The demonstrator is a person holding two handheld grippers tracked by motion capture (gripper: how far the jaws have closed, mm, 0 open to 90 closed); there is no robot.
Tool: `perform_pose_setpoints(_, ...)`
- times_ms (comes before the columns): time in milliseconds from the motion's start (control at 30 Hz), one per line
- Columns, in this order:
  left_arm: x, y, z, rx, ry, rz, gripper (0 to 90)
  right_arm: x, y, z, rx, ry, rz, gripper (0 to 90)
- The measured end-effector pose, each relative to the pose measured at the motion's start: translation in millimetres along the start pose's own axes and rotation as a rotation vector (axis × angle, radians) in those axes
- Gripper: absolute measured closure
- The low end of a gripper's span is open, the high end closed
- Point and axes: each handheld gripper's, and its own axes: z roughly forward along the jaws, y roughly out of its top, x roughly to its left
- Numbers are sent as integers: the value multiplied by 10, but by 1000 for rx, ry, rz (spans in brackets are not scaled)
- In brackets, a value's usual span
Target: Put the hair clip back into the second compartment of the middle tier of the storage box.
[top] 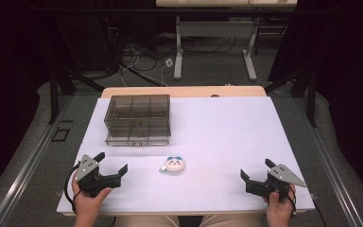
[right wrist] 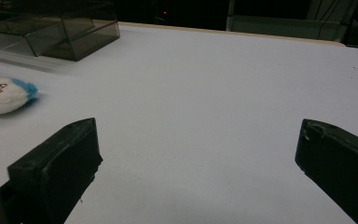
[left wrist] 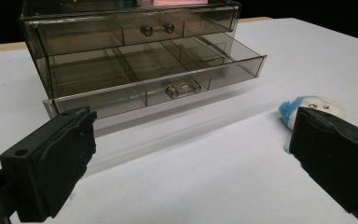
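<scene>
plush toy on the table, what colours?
The small round plush toy is white with a blue tuft and a small drawn face, clearest in the right gripper view.

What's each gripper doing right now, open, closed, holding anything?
Left gripper: open, holding nothing.
Right gripper: open, holding nothing.

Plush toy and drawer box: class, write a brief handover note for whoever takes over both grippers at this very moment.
Left gripper: open, holding nothing, low at the near left of the table.
Right gripper: open, holding nothing, near right.
Plush toy: white with blue, lying on the table between the grippers, untouched.
Drawer box: smoky clear plastic, far left; lower drawer pulled out, its compartments look empty; upper drawer closed.
Done: drawer open.
Left, probably: pick up the toy, place it in the drawer, close it.
</scene>
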Motion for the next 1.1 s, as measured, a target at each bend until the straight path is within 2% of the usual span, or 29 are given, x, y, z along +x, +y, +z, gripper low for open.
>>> perform_pose_setpoints(133,-54,25,40,-5,-4,0,3,6,-9,11,2,13,3,0)
perform_pose_setpoints(267,-102,32,54,11,-16,22,3,1,-15,19,4,10,0,0)
perform_pose_setpoints(300,-118,34,56,16,-21,43,3,10,-20,22,11,9,5,0)
perform_pose_setpoints(533,-187,40,68,23,-37,74,3,33,-23,33,7,16,-3,0)
perform_pose_setpoints(1033,-305,16,153,71,-91,60,4,64,-32,50,10,30,-16,0)
perform_pose_setpoints(1100,-324,15,167,81,-91,75,4,66,-32,48,14,27,-17,0)
